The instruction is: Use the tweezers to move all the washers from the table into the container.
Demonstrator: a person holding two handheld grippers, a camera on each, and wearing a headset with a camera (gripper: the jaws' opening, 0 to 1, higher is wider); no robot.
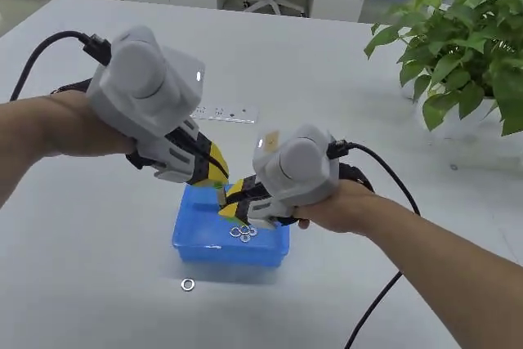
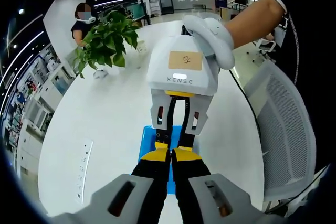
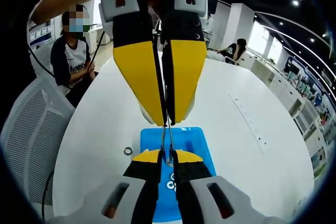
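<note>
Above container (image 1: 229,252), tweezers (image 3: 164,135) doubly held
Left gripper (image 2: 170,156) clamped on them; right gripper (image 3: 168,157) narrow around tips; washer (image 1: 187,284) on table (image 1: 98,267)

Head view looks down; gripper views face each other, sharing container (image 1: 229,252).

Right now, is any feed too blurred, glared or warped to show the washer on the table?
Head view: even light, sharp; the washer lies plain near the blue container, faint shadow only. Right gripper view: fisheye bends the table edge, washer small but clear, tweezers a thin sliver. Left gripper view: warped at the edges.
</note>
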